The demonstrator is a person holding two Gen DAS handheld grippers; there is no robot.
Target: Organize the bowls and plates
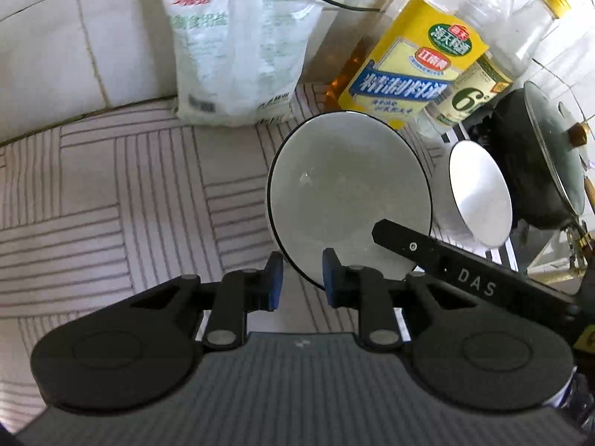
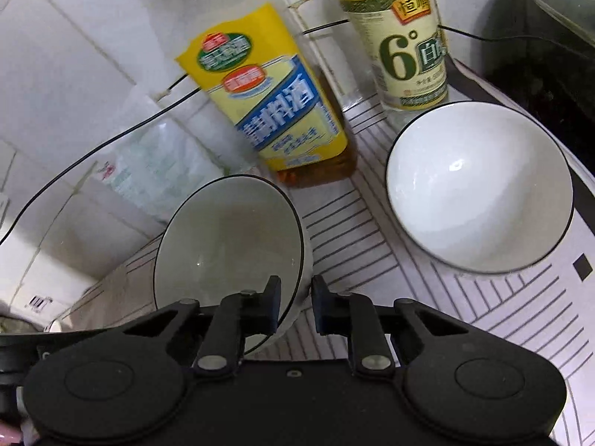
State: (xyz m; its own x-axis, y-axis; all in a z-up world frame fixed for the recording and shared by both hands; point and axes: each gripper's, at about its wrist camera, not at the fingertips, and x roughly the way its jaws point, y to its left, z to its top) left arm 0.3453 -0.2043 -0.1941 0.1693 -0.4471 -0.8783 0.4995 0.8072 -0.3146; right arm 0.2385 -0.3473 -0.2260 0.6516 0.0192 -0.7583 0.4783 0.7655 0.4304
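glazed bowl [image 1: 349,189] tilted on mat [image 1: 111,186], rim pinched by left gripper [image 1: 303,275] and right gripper [image 2: 295,306]. could slip, tip into second bowl [image 2: 479,186] or bottle [image 2: 267,104].

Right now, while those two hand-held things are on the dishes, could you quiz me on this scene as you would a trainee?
1. True or false: the left tool and the right tool are both closed on the rim of the same nearer bowl.
2. What stands just behind that bowl, by the tiled wall? A) a yellow-labelled bottle B) a toaster C) a stack of plates
3. How many bowls are in view, counting the farther bowl on the striped mat?

Key: 1 true; 2 A; 3 two.
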